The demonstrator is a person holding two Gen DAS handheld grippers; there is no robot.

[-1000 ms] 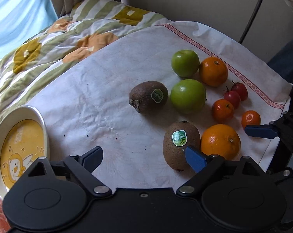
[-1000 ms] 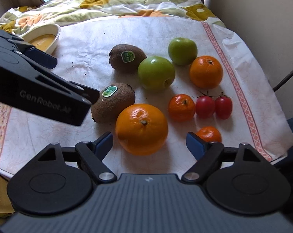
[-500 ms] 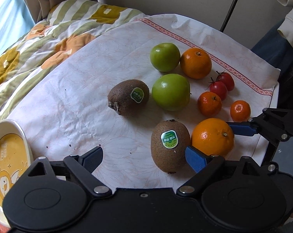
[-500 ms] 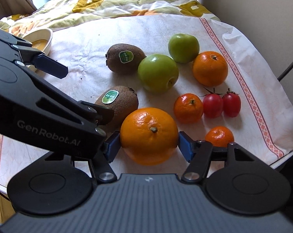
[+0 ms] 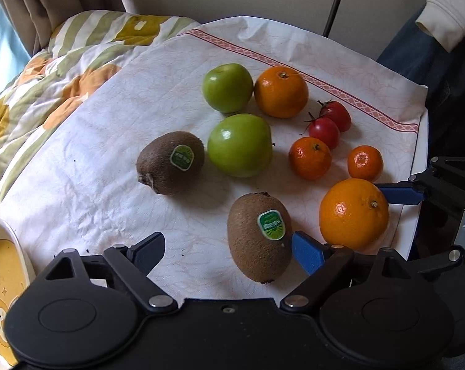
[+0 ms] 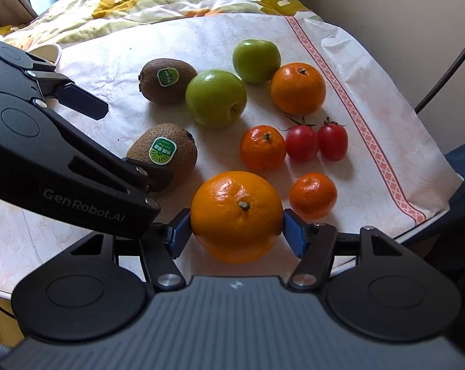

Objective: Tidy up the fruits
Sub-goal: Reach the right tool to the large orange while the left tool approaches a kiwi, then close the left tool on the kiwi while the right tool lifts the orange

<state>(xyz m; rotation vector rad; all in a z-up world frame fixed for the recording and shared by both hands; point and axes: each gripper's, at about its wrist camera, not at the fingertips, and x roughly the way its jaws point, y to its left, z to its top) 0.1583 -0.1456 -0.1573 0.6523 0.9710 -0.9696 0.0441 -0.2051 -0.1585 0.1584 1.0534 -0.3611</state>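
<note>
Your right tool [image 6: 237, 231] had its blue pads pressed on both sides of the large round orange [image 6: 236, 215], at the near edge of the cloth-covered counter [image 6: 115, 46]. Your left tool [image 5: 226, 248] was closing, jaws wide; the brown fuzzy kiwi with the green sticker [image 5: 259, 236] lay between them, off toward the right pad, long axis running roughly along the tool's pointing line, so the jaws crossed its short width. No grip yet.

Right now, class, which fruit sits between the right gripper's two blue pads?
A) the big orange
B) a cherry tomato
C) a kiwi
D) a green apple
A: in the right wrist view both pads of the right gripper press on the sides of the big orange.
</note>
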